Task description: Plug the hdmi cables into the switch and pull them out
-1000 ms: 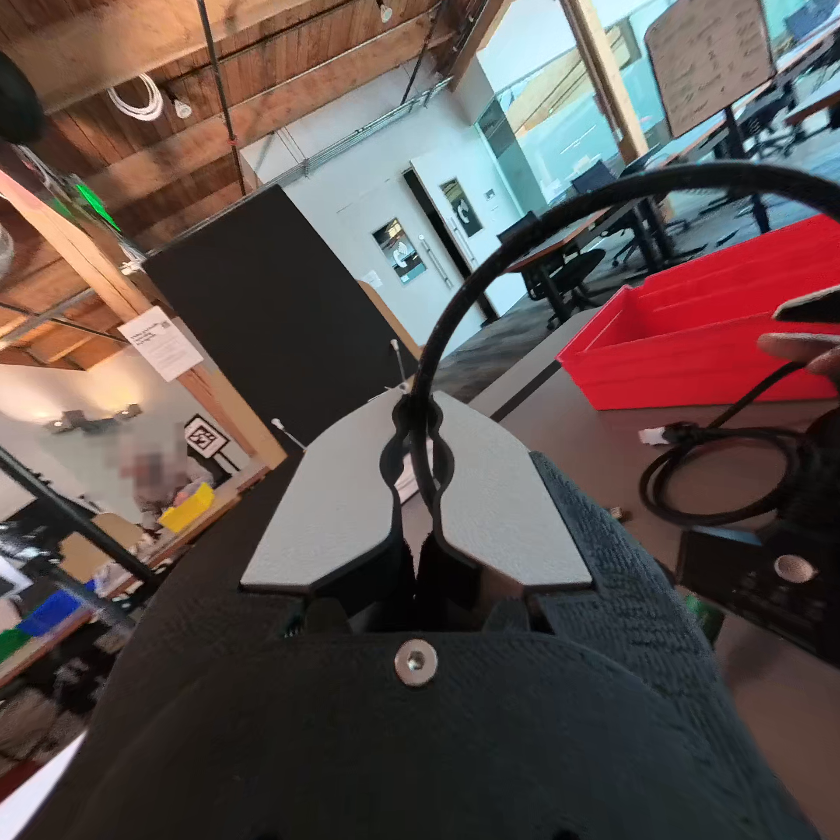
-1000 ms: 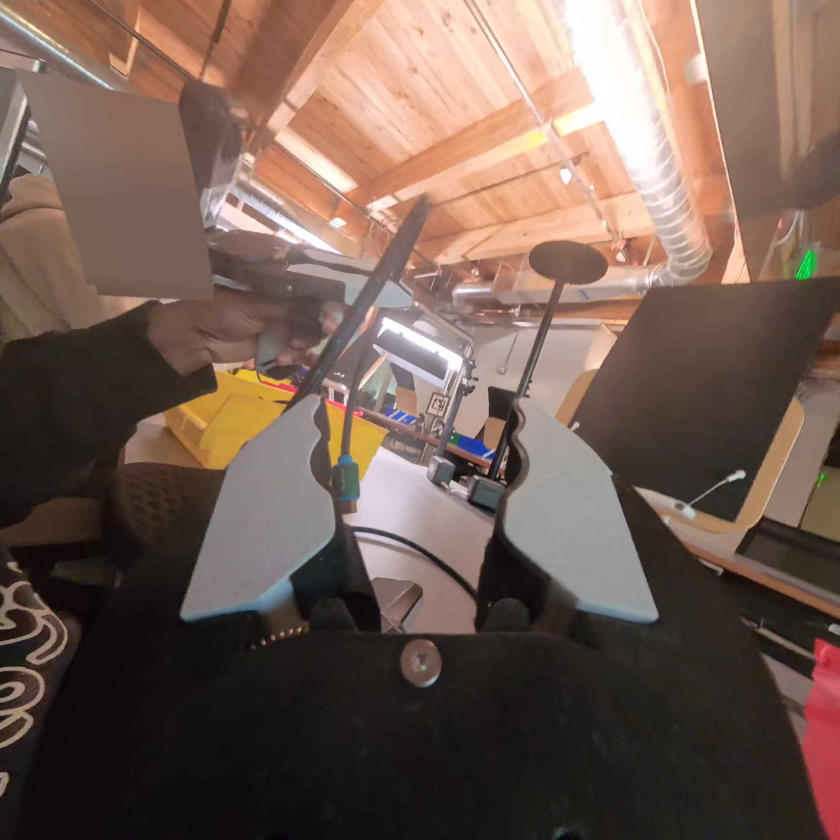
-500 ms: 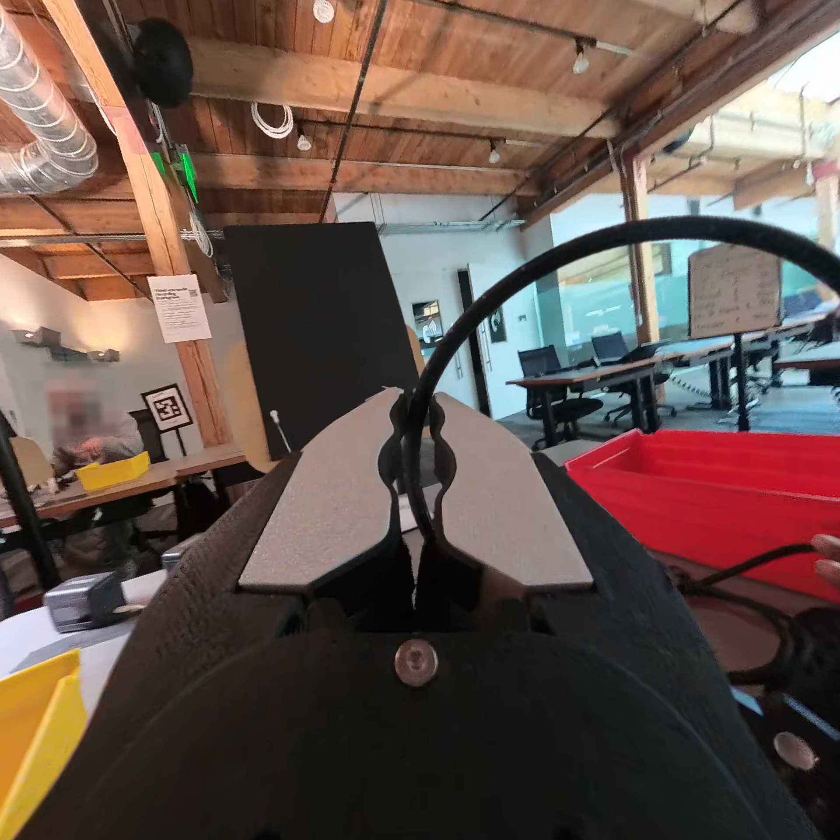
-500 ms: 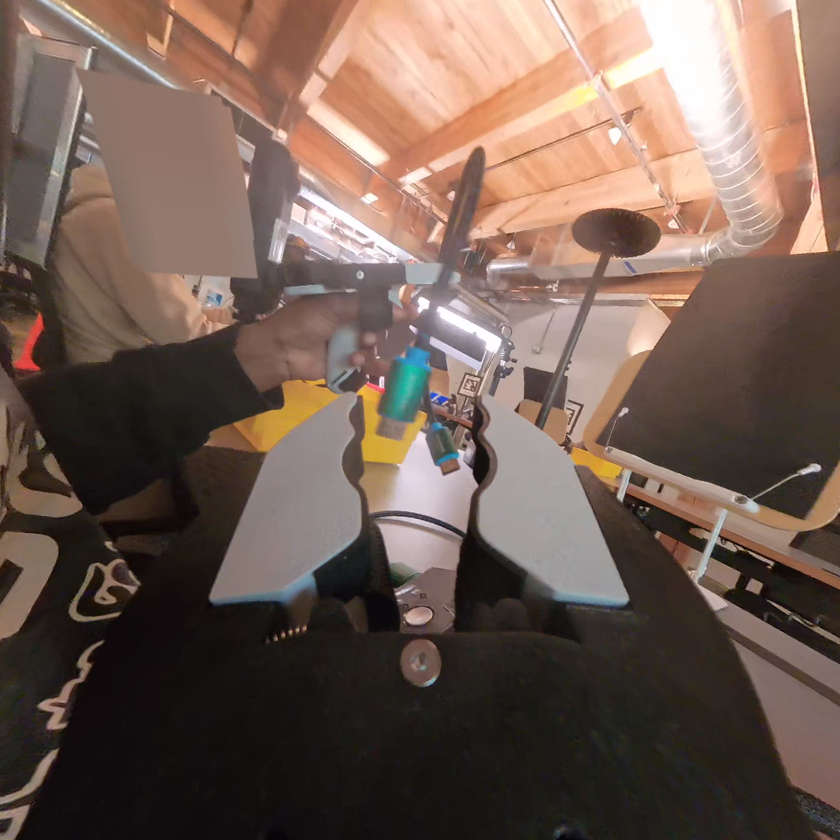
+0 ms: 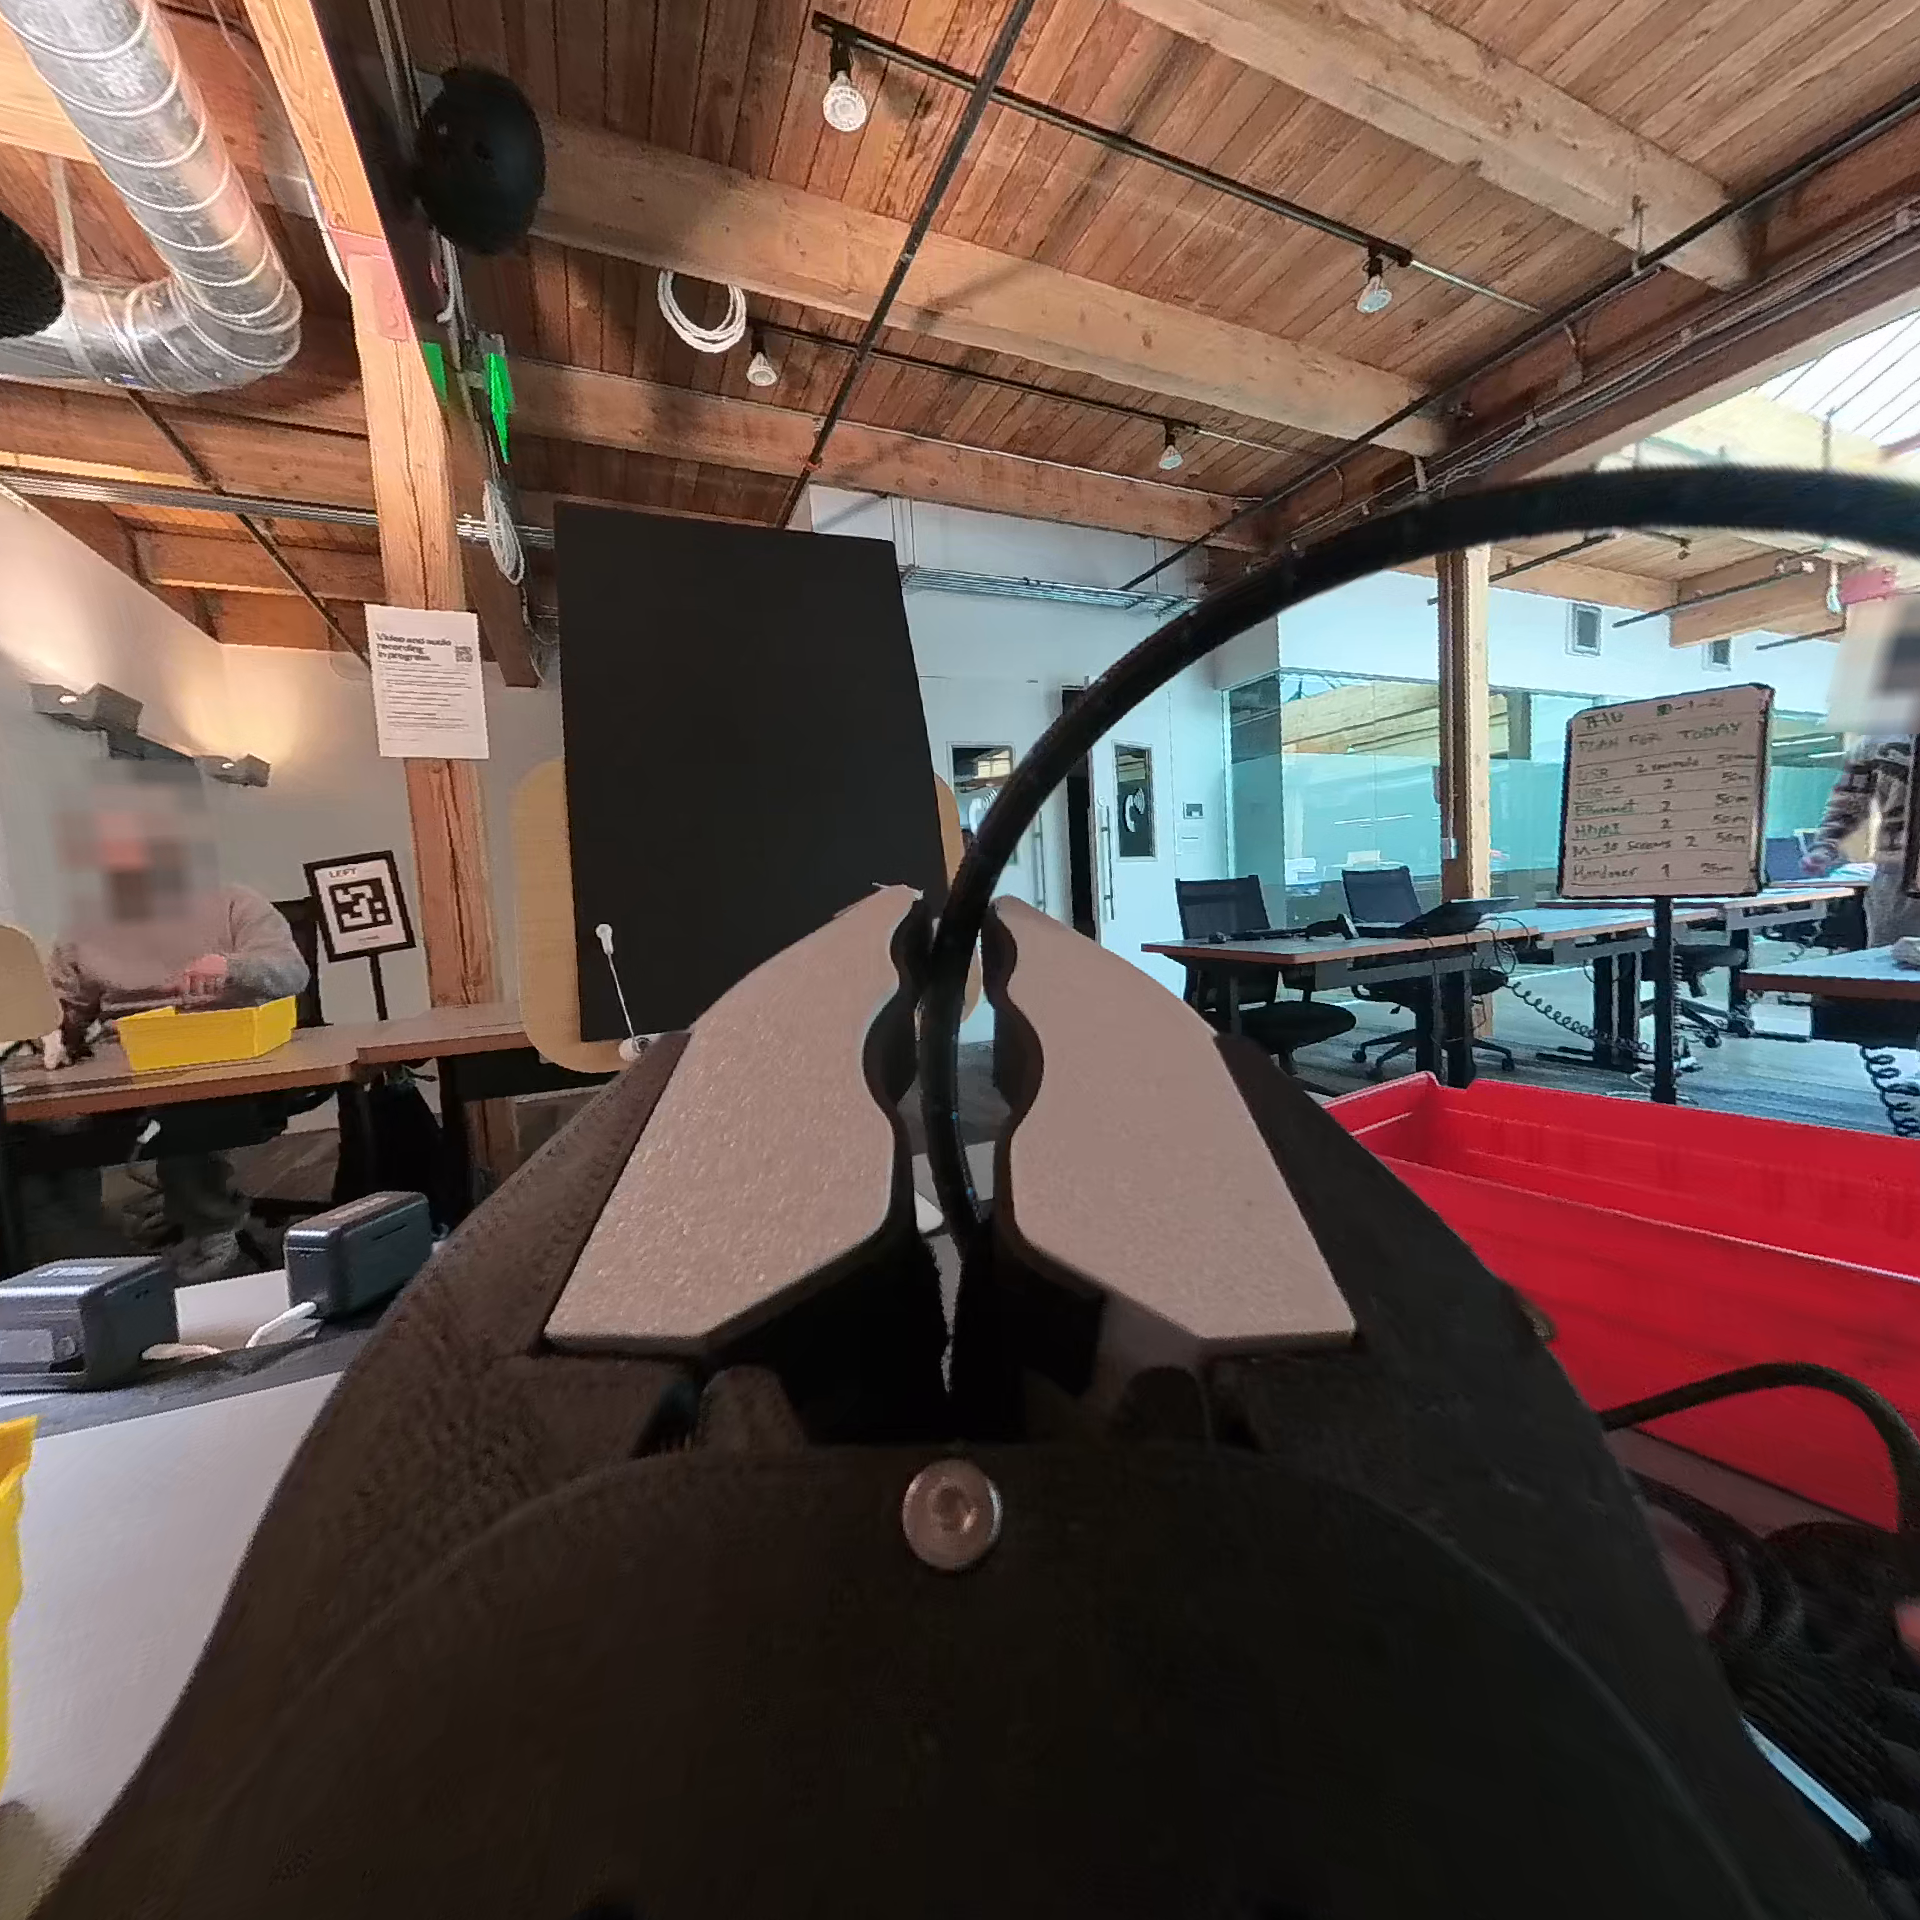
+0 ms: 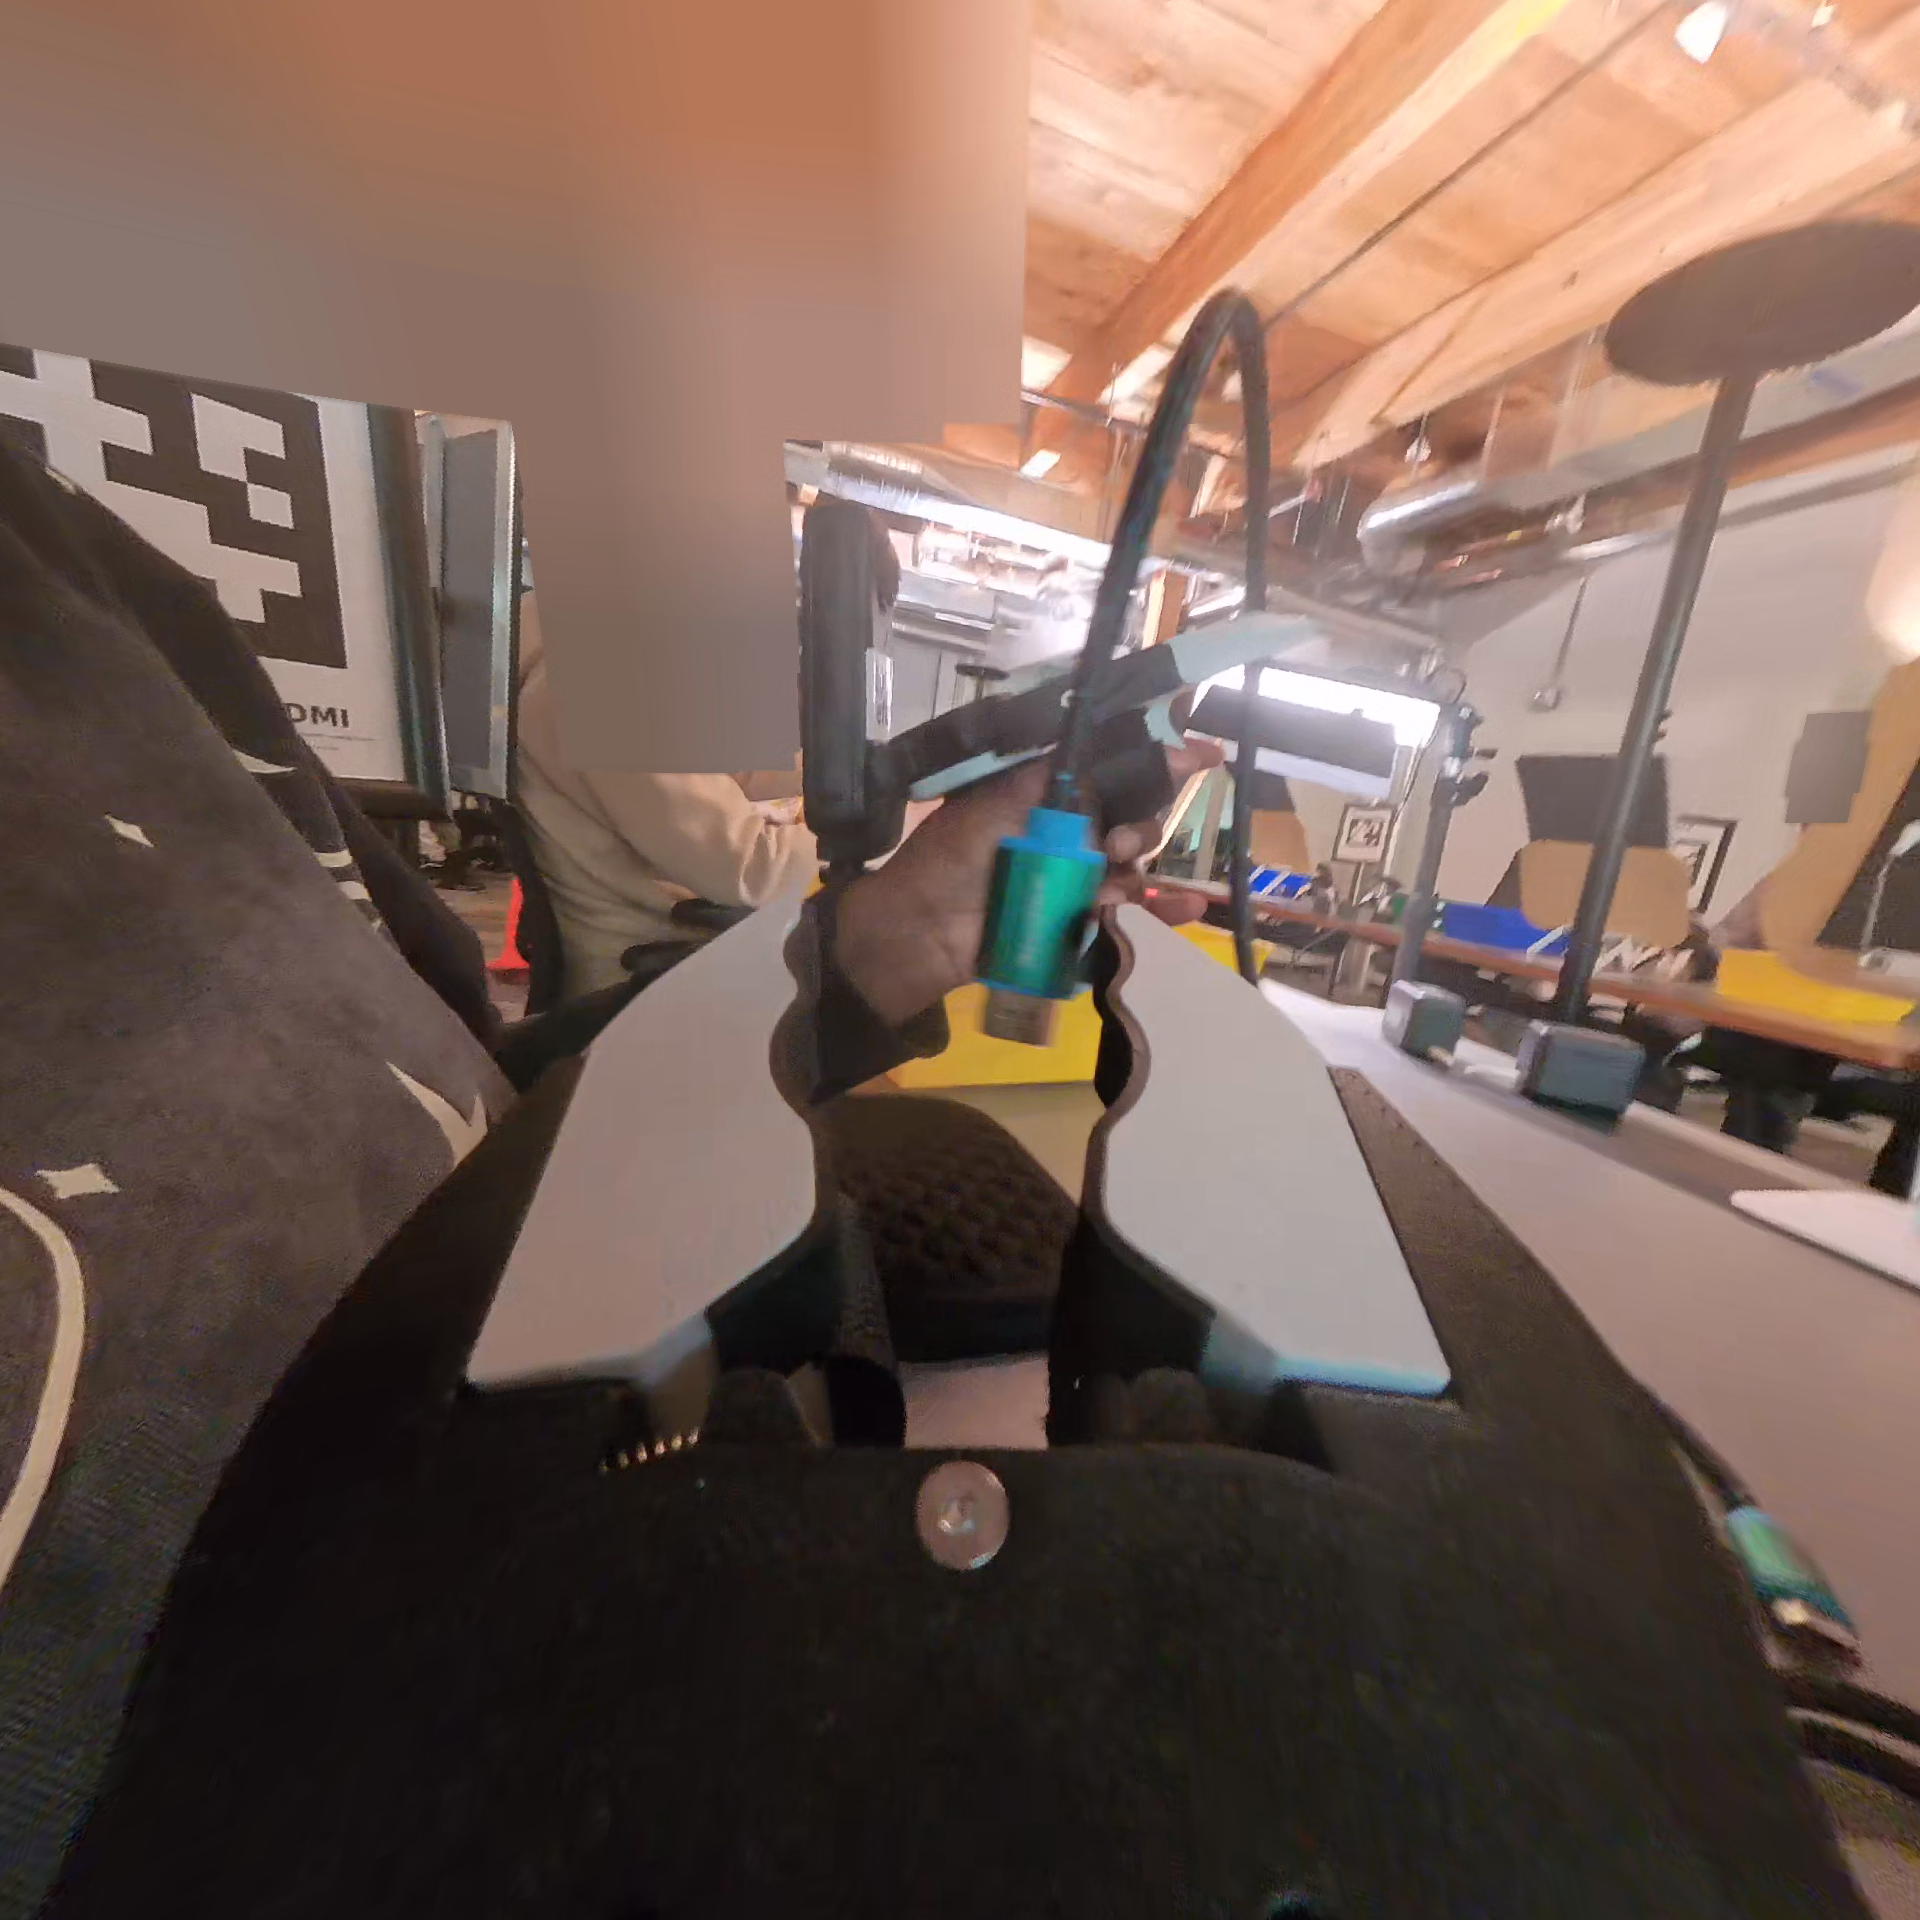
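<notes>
My left gripper point(image 5: 951, 925) is shut on a black HDMI cable point(image 5: 1226, 613), which arcs up and off to the right. In the right wrist view a hand point(image 6: 914, 925) holds that left gripper point(image 6: 1195, 675) raised, and the cable point(image 6: 1164, 447) loops over it. The cable's teal plug point(image 6: 1039, 904) hangs down, metal end lowest. My right gripper point(image 6: 951, 925) is open and empty. The plug hangs just beyond its fingertips, nearer the right one. I cannot make out the switch in either view.
A red bin point(image 5: 1662, 1226) stands to the right with a loose black cable point(image 5: 1818, 1392) in front of it. A yellow bin point(image 6: 1039, 1049), grey boxes point(image 5: 353, 1252), a light stand point(image 6: 1662, 727) and a white sheet point(image 6: 1849, 1226) are on the grey table point(image 6: 1558, 1195). A second teal plug point(image 6: 1777, 1569) lies low on the right.
My left gripper has risen and levelled out with the cable still in it. My right gripper has swung left toward it, and the teal plug now hangs close between its open fingertips.
</notes>
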Action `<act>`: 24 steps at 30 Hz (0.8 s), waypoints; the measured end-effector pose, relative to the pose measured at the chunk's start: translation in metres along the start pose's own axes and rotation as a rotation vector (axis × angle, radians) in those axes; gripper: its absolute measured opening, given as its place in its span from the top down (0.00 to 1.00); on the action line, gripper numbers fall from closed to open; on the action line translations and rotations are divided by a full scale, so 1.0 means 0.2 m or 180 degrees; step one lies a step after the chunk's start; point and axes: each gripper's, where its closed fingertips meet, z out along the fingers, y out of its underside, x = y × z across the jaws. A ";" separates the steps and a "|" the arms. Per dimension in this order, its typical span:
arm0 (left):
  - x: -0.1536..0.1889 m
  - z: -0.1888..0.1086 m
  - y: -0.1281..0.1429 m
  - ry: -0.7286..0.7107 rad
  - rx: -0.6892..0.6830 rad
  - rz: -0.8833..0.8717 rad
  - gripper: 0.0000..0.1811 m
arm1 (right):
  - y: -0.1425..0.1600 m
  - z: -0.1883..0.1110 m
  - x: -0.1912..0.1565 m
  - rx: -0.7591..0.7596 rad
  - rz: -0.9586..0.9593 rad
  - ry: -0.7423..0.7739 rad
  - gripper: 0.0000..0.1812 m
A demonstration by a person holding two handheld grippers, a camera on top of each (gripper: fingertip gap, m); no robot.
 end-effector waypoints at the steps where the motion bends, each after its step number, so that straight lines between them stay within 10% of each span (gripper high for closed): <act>1: 0.00 0.00 0.00 -0.0004 0.0010 0.0032 0.95 | 0.02 0.01 0.01 -0.0057 0.0071 0.0044 0.70; 10: 0.10 0.00 0.01 0.0242 0.0001 0.0235 0.96 | 0.05 -0.03 0.13 -0.0265 -0.0145 0.0326 0.88; 24: 0.37 -0.14 0.33 0.1500 -0.1143 -0.0281 0.68 | -0.02 -0.16 0.38 -0.1160 -0.3908 0.1463 0.88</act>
